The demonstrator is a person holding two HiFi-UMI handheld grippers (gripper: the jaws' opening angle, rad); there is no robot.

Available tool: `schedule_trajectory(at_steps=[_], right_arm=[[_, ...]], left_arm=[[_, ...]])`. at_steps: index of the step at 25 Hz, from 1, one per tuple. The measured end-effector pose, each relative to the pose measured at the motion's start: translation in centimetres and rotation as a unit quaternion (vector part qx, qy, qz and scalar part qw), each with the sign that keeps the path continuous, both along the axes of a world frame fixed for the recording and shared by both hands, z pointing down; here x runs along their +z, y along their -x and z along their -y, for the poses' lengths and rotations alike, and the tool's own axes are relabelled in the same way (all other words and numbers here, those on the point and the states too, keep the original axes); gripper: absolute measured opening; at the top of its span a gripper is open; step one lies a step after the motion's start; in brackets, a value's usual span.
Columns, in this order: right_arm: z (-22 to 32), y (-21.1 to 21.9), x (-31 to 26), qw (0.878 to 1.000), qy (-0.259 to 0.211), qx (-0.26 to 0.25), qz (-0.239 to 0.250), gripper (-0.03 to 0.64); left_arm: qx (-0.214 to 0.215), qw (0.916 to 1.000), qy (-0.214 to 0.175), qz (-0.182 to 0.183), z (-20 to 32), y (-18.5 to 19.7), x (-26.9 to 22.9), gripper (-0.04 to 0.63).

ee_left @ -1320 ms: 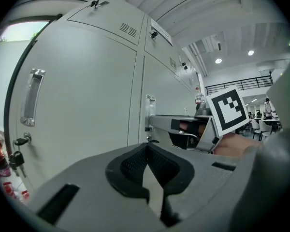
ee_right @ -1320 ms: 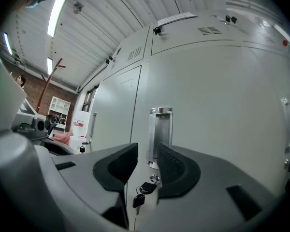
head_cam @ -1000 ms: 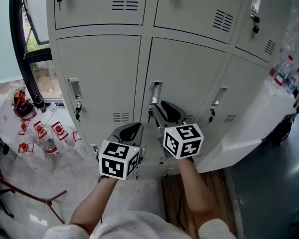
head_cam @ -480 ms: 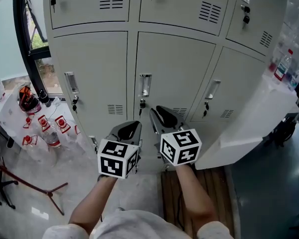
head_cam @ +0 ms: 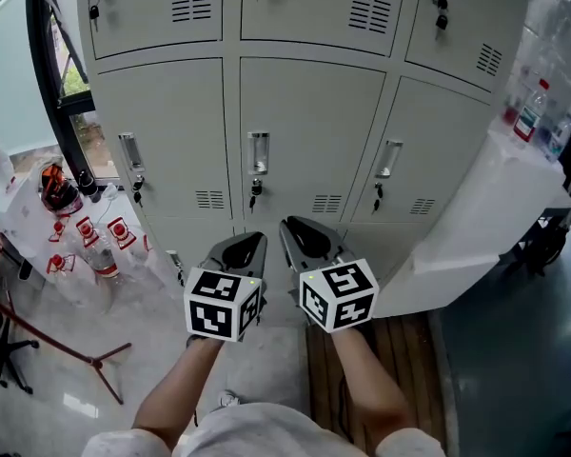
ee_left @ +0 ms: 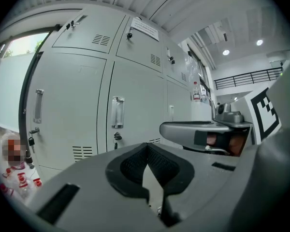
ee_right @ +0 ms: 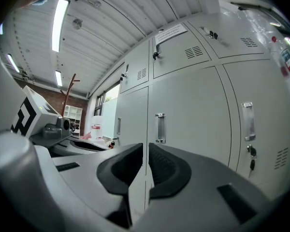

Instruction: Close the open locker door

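Hovering clear of flush locker doors, left tool pinched together, right tool just closing, empty.

Two hand-held grippers, side by side, held level.
Left gripper: jaws together, empty. Right gripper: jaws just closing, narrow gap, empty.

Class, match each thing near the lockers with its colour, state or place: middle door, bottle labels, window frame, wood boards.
Things:
1 middle door
2 bottle labels
3 window frame
4 wood boards

Matches:
a black
b red
c shut
d on the floor at right

Pairs: 1-c, 2-b, 3-a, 4-d
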State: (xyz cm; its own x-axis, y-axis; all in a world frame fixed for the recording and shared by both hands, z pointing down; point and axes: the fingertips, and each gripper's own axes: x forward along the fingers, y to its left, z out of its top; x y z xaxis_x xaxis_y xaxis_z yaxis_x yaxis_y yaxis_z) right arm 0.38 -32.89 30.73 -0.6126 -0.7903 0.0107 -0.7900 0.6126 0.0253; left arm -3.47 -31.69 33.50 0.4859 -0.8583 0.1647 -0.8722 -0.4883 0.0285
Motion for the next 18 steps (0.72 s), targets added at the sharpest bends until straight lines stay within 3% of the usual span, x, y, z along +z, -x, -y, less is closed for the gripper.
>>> schedule_trajectory(at_steps=[18], right_arm=[[-5.7, -5.5, 0.3, 1.000, 0.001, 0.003, 0.014, 0.005]], left_arm=[[0.006, 0.9999, -0.001, 0.013, -3.9, -4.9, -0.2, 0.006]])
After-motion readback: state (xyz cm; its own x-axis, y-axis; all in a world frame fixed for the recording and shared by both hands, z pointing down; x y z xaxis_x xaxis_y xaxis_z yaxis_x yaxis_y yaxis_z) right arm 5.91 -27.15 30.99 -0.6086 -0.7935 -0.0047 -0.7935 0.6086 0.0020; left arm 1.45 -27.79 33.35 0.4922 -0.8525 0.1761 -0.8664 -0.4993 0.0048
